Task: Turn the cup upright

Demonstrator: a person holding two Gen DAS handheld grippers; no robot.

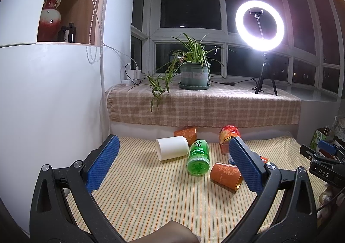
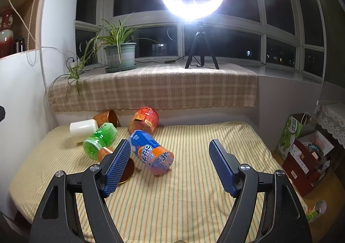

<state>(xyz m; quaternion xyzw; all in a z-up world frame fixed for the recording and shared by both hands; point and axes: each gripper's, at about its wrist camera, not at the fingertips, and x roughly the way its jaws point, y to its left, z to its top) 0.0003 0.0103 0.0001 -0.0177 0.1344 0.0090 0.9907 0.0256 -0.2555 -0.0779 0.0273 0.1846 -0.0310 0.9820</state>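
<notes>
Several cups lie on their sides on the striped tablecloth (image 1: 151, 195). A white cup (image 1: 171, 147) lies at the back left, a green cup (image 1: 198, 157) beside it, an orange patterned cup (image 1: 226, 175) in front and another orange cup (image 1: 186, 134) by the wall. A red-orange cup (image 1: 229, 137) lies at the back. In the right wrist view a blue and orange cup (image 2: 152, 152) lies nearest, with the green cup (image 2: 100, 140), white cup (image 2: 83, 129) and red-orange cup (image 2: 144, 121) behind. My left gripper (image 1: 172, 163) is open and empty, short of the cups. My right gripper (image 2: 169, 165) is open and empty.
A ledge with a checked cloth (image 1: 204, 107) runs behind the table, bearing a potted plant (image 1: 195, 72) and a ring light on a tripod (image 1: 259, 25). A white cabinet (image 1: 43, 92) stands at the left. Boxes (image 2: 306, 156) sit on the floor at the right.
</notes>
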